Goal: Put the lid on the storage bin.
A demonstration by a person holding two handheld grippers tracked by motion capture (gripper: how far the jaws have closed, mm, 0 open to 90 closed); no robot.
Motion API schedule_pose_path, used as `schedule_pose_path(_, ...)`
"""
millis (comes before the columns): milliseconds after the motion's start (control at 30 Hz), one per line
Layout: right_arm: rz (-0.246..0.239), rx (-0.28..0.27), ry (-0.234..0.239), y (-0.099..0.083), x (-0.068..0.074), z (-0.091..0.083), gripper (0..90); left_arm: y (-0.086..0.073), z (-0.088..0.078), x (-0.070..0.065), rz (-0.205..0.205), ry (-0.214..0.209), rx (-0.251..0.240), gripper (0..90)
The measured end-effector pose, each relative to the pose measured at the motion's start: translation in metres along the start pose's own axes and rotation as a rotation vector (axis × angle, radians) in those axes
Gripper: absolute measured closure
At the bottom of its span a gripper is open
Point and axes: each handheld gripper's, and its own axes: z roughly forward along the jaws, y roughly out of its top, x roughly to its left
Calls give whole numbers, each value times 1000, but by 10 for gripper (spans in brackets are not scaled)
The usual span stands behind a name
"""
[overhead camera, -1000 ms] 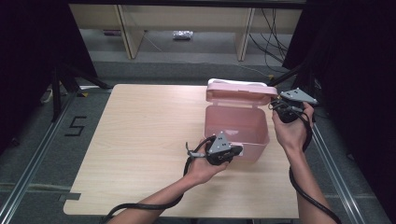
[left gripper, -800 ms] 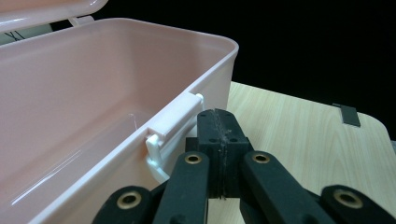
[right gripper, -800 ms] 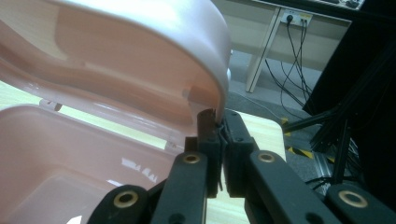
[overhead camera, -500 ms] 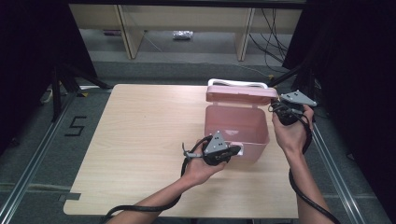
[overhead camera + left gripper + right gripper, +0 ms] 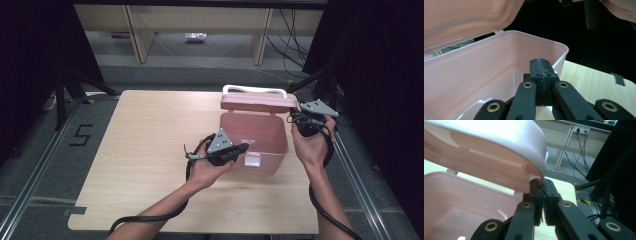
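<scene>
A pink plastic box stands on the right half of the wooden table, its lid raised on its back hinge with a white handle on top. My right gripper is shut on the lid's right edge and holds it up; in the right gripper view the jaws pinch the lid's rim above the box's empty inside. My left gripper is shut with nothing in it, just above the box's front wall. In the left gripper view its jaws point into the box under the lid.
The box's white front latch hangs just under my left gripper. Bare tabletop spreads to the left of the box. A metal rail runs along the table's right side, and shelving legs stand beyond the far edge.
My left gripper has risen a little and shifted slightly left at the box's front wall. The right gripper and the raised lid have stayed put.
</scene>
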Motion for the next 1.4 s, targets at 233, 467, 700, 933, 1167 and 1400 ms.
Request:
schedule_pose_path(233,26,2,-2,-2,3,-3,881,5,-6,10,-16,24,-13,900)
schedule_pose_path(467,-4,7,4,-5,2,-5,880,10,-11,17,-6,37,-18,900)
schedule_pose_path(700,7,18,7,-9,3,-7,878,14,-15,23,-10,53,-26,900)
schedule_pose_path(933,2,4,7,-14,4,-9,876,17,-18,27,-13,61,-37,900)
schedule_pose_path(1167,21,7,-2,-20,7,-11,874,18,-22,30,-17,76,-41,900)
schedule_pose_path(1400,30,-1,-4,-25,9,-13,871,19,-24,33,-23,85,-50,900)
